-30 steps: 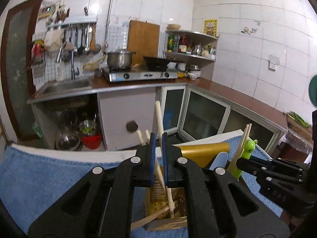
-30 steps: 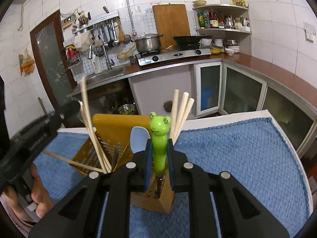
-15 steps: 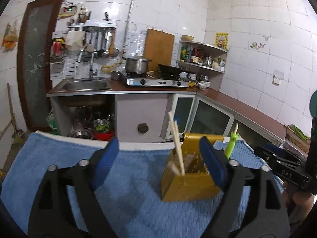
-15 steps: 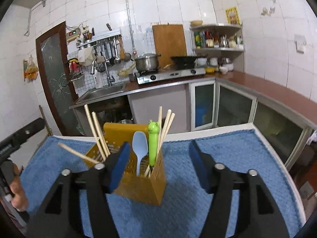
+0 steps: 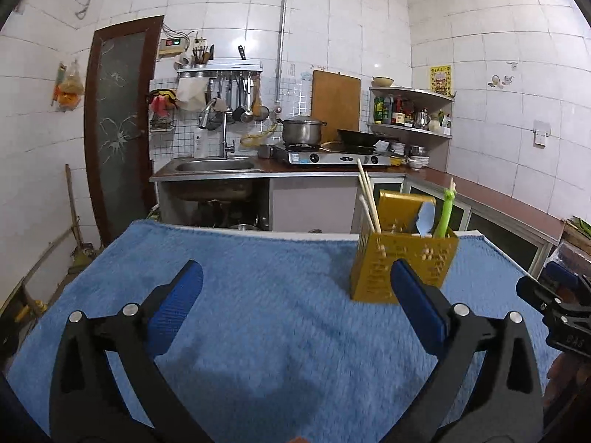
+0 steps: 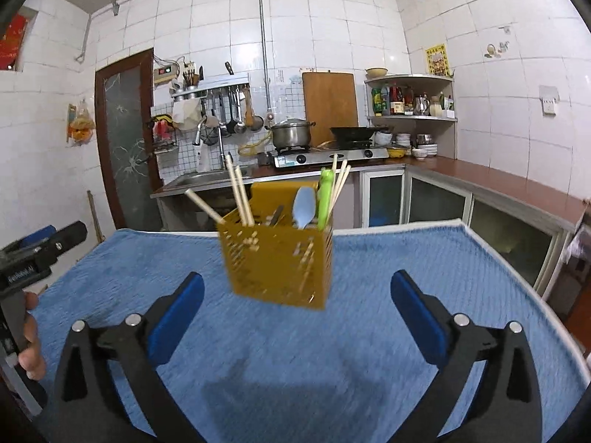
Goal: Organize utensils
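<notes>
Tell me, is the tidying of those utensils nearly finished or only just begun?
It looks nearly finished. The chopsticks, the pale blue spoon and the green frog-topped utensil all stand in the yellow holder on the blue towel. The left gripper and right gripper hold nothing, their jaws opening wide. No loose utensil shows on the towel, so little seems left.

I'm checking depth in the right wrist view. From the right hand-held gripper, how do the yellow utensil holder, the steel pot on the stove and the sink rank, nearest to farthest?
From the right hand-held gripper, whose jaws are opening with nothing between them:
1. Yellow utensil holder, just ahead on the blue towel.
2. Sink, on the counter, left.
3. Steel pot, on the stove behind.
</notes>
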{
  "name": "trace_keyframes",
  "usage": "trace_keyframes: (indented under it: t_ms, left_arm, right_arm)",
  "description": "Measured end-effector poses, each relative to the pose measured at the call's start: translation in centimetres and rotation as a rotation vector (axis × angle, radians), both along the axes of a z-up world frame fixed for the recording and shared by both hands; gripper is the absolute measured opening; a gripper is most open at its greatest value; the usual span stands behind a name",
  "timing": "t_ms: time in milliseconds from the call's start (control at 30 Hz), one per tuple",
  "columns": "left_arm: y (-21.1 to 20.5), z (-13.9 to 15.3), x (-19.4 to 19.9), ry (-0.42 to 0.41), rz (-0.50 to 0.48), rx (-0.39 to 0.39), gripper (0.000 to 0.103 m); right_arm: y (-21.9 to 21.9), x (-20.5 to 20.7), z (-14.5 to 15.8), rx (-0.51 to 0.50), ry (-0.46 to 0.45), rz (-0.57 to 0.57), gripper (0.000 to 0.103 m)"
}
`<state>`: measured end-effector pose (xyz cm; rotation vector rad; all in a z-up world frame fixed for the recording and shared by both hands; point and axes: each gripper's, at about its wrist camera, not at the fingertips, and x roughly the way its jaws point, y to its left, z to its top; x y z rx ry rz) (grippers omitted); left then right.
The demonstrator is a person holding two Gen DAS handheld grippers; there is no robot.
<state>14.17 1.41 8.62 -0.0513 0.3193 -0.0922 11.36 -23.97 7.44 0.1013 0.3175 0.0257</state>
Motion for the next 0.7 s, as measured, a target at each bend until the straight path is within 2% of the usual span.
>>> trace_keyframes:
  t_ms: [167, 367, 600, 700]
  left_arm:
    - [-0.1, -2.3, -3.1, -0.005, -0.019, -0.002, 0.098]
    - [-1.1, -5.0, -5.2, -0.038, 0.029, 0.046, 0.098]
    - [-1.1, -6.7, -5.3, -0.023, 0.014, 0.035, 0.098]
    - [-1.4, -7.2, -5.3, -0.029, 0.013, 0.054, 0.098]
  right_arm:
    - [0.7, -3.0, -2.8, -0.034, 0.000, -0.033, 0.099]
    - [0.7, -4.0, -3.7, -0.049, -0.039, -0.066, 0.099]
    - [-0.1, -4.2, -4.8, -0.053, -0.045, -0.098, 0.099]
    - [-0.3, -4.2, -4.8, -0.047, -0.047, -0.096, 0.099]
